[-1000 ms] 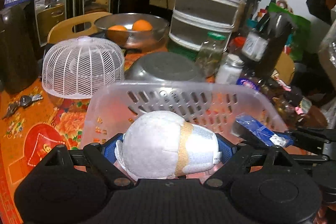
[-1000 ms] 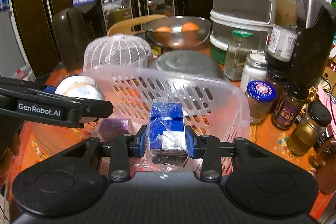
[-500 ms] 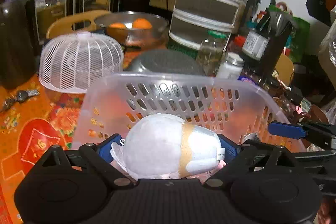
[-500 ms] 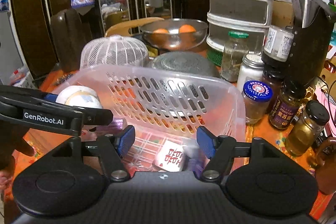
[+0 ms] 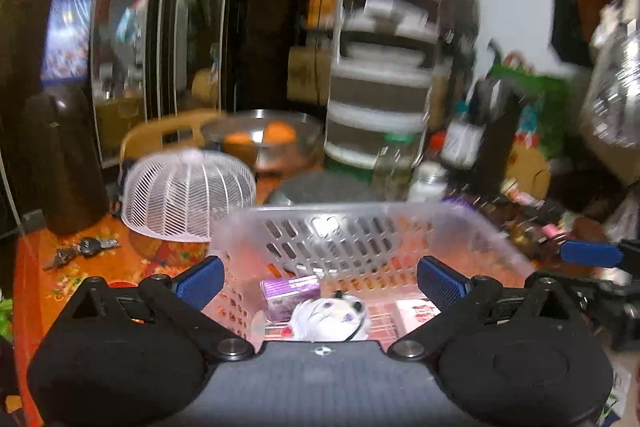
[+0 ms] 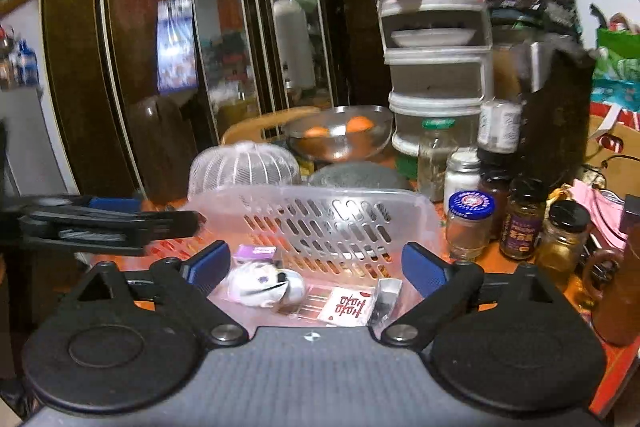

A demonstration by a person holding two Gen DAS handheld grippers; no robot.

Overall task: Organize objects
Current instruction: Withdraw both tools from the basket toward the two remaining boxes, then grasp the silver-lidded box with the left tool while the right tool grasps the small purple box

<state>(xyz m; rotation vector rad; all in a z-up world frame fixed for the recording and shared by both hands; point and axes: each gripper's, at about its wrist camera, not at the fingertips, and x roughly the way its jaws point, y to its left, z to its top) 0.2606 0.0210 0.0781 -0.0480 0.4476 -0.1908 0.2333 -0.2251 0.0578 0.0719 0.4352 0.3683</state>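
Note:
A clear slotted plastic basket (image 5: 492, 231) (image 6: 416, 211) stands on the orange table. In it lie a white plush toy (image 5: 328, 319) (image 6: 262, 285), a purple box (image 5: 288, 293) (image 6: 256, 253) and a white packet with red characters (image 6: 348, 307) (image 5: 416, 313). My left gripper (image 5: 320, 279) is open and empty above the basket's near side. My right gripper (image 6: 316, 265) is open and empty over the basket too. The left gripper's body also shows at the left of the right wrist view (image 6: 104, 223).
A white mesh food cover (image 5: 188, 199) (image 6: 244, 167) and keys (image 5: 80, 251) lie left of the basket. Behind stand a metal bowl with oranges (image 6: 340, 131), a grey lid (image 6: 356, 177) and stacked containers (image 6: 432, 67). Several spice jars (image 6: 470, 223) stand to the right.
My right gripper opened and dropped the blue-wrapped packet into the basket. My left gripper then opened and let the plush toy fall in. Both grippers have risen and pulled back.

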